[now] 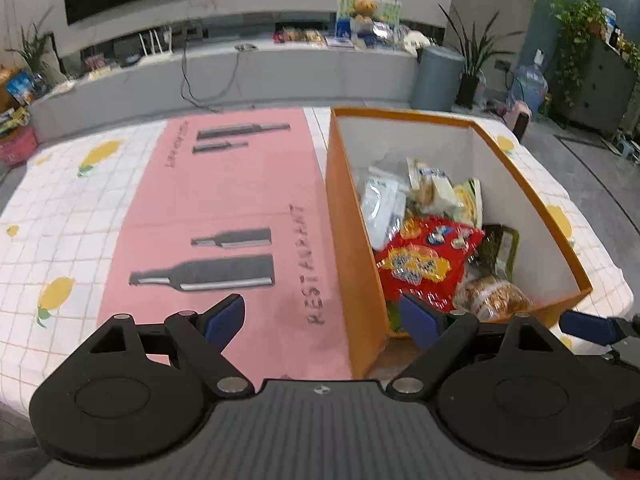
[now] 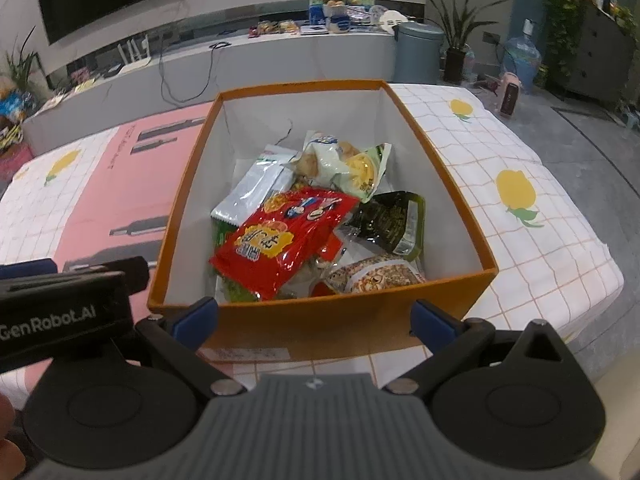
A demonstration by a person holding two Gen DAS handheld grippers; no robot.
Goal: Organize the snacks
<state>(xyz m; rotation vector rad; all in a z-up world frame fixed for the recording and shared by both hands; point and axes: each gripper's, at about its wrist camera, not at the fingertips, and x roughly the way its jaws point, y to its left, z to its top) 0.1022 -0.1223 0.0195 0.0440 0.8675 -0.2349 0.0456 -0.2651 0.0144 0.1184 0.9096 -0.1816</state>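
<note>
My left-wrist view looks forward and down from just beside the orange box's (image 1: 356, 264) near left corner, facing the pink mat. My right-wrist view sits close before the box's (image 2: 320, 320) near wall, looking straight in. Both share the box interior and far shelf.

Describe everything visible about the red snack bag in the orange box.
The red snack bag is a glossy, crinkled plastic packet with a yellow label panel, cartoon figures near its upper end and print too blurred to read. It looks sealed and puffy. It lies tilted on top of the pile inside the orange box, toward the near-left side, overlapping a silver-white packet and resting beside a dark green packet. Other wrappers sit beneath it. Neither hand-held gripper touches it.
</note>
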